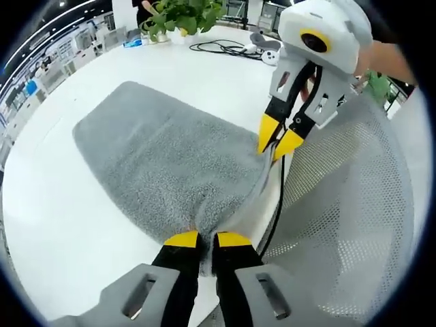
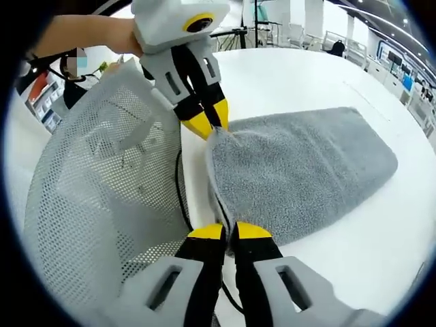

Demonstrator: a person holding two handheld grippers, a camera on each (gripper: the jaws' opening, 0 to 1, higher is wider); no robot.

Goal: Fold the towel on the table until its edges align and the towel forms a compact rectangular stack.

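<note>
Left claw [image 1: 206,240] pinched shut on towel [image 1: 163,160] corner at surface [image 1: 54,218] edge. Right claw [image 2: 229,231] clamped on neighbouring corner of same near edge. Grey towel spreads flat across white surface away from both claws. Mesh chair back [image 2: 88,197] just beside towel's held edge. Potted plant [image 1: 178,17] beyond towel's far end.

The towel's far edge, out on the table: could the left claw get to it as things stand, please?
Probably not right away. The left claw is shut on the near edge of the towel, as is the right claw. The white table past the towel looks bare, so nothing else blocks it.
</note>
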